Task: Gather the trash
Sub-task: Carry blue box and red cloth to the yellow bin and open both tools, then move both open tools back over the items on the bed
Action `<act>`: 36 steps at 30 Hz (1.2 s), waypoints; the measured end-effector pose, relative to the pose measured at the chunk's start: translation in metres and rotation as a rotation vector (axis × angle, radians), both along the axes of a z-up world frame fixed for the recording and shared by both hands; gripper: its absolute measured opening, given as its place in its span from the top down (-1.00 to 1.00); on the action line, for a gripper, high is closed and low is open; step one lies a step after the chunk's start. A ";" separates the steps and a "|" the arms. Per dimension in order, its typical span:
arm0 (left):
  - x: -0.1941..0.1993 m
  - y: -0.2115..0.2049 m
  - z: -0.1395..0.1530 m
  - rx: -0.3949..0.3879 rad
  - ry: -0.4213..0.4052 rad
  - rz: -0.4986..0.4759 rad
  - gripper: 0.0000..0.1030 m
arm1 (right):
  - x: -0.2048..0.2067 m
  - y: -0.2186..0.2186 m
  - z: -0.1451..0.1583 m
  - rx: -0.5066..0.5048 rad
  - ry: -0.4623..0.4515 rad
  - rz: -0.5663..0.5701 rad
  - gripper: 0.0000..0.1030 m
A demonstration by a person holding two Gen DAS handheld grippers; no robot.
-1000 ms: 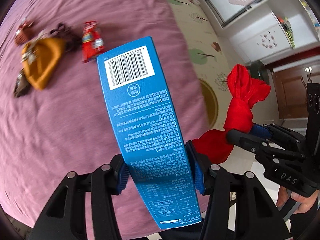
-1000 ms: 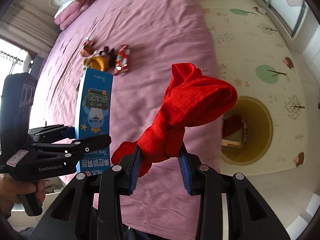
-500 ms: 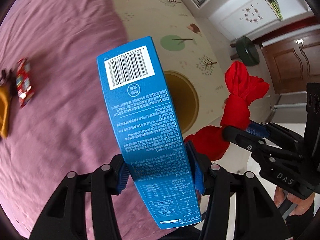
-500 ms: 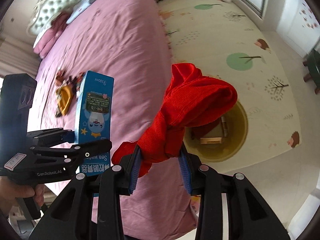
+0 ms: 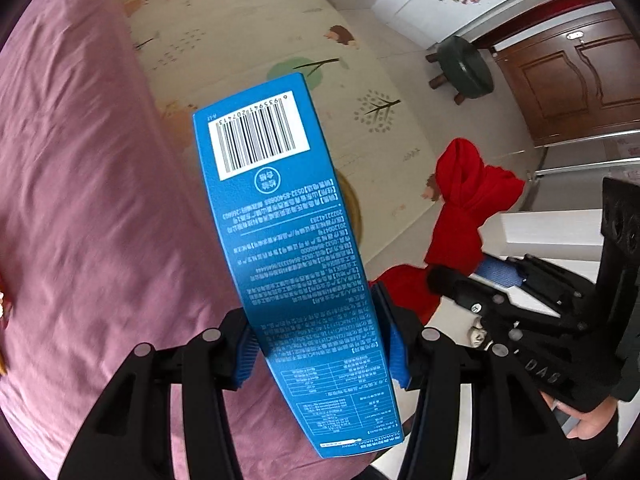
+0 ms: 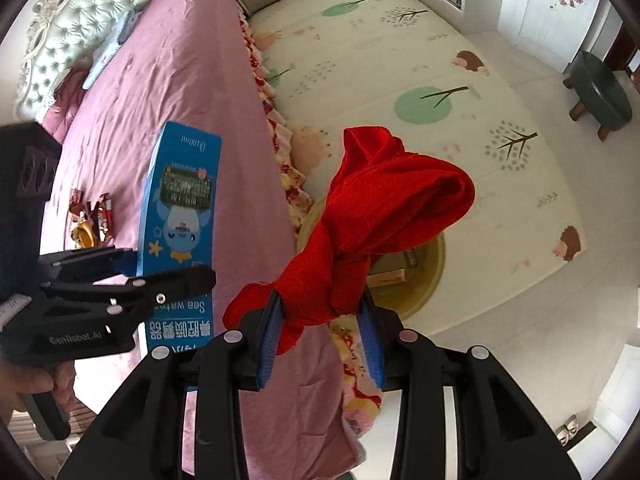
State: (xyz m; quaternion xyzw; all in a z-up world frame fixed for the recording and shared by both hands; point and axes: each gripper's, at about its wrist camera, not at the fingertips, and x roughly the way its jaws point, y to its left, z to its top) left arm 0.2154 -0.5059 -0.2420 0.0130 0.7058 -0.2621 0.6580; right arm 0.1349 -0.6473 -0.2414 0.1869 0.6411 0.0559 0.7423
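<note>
My left gripper (image 5: 318, 344) is shut on a tall blue nasal-spray box (image 5: 288, 240), held upright over the edge of the purple bed; the box also shows in the right wrist view (image 6: 180, 208). My right gripper (image 6: 322, 340) is shut on a knotted red cloth (image 6: 384, 216), which also shows in the left wrist view (image 5: 468, 208). A yellow round bin (image 6: 428, 272) stands on the floor beside the bed, partly hidden behind the cloth, with some items inside.
The purple bed (image 6: 172, 80) fills the left. More trash and a yellow item (image 6: 90, 220) lie on the bed far left. A patterned play mat (image 6: 400, 60) covers the floor. A dark green stool (image 6: 600, 92) stands at the right near a wooden door (image 5: 572, 68).
Both grippers have swung right, away from the bed's middle toward its edge and the floor. The bin now sits nearer the middle of view. Both grips are unchanged.
</note>
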 end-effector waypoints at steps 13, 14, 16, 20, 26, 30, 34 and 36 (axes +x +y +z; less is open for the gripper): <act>0.004 -0.001 0.004 0.032 -0.057 -0.030 -0.76 | 0.000 -0.012 0.004 -0.049 -0.003 -0.015 0.10; 0.003 0.002 0.005 0.034 -0.060 -0.029 -0.76 | 0.000 -0.009 0.005 -0.042 -0.003 -0.011 0.10; 0.000 0.009 0.008 0.032 -0.061 -0.022 -0.76 | 0.001 -0.004 0.008 -0.040 -0.008 -0.001 0.10; -0.004 0.025 0.014 0.033 -0.070 0.001 -0.76 | 0.003 0.009 0.017 -0.038 -0.021 0.021 0.10; -0.008 0.054 0.028 0.032 -0.086 0.054 -0.76 | 0.005 0.034 0.031 -0.034 -0.043 0.068 0.10; -0.015 0.080 0.038 0.031 -0.101 0.097 -0.77 | 0.006 0.056 0.042 -0.028 -0.064 0.105 0.10; -0.023 0.112 0.046 0.042 -0.114 0.157 -0.76 | 0.008 0.084 0.051 0.002 -0.082 0.166 0.10; -0.028 0.128 0.049 0.048 -0.121 0.191 -0.77 | 0.010 0.105 0.056 0.010 -0.093 0.222 0.10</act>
